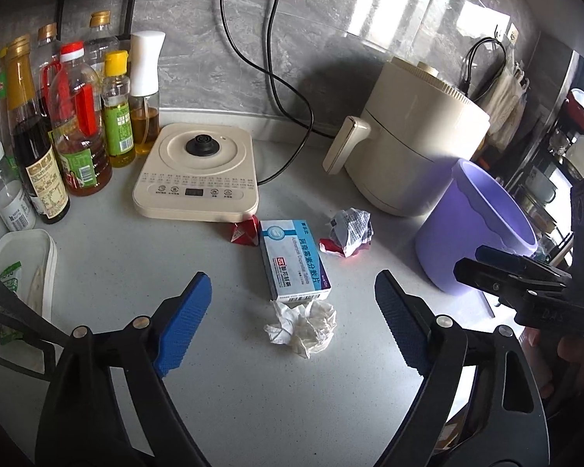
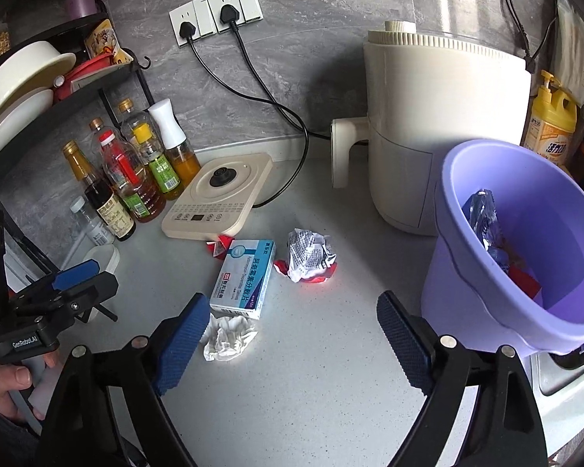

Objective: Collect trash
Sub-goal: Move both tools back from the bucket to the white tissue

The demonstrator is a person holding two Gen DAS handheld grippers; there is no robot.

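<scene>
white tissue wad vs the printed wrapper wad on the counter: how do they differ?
The tissue wad is plain white; the printed wrapper wad shows grey print and red edges. The tissue wad lies nearest the grippers, touching the medicine box; the wrapper wad lies farther back, apart. Both are crumpled.

1. The bucket (image 2: 525, 233) is lilac – inside it lie blue, silvery and red scraps.
2. Left of the bucket, the crumpled wrapper (image 2: 309, 258) is white with fine dark print and red edges.
3. Further left, the medicine box (image 2: 243, 278) is white and light blue.
4. Just in front of the box, the tissue wad (image 2: 227, 336) is plain white.
5. Behind the box, the cooker base (image 2: 218, 198) is cream – its knob black.
6. The counter (image 2: 311, 389) is pale speckled grey.
</scene>
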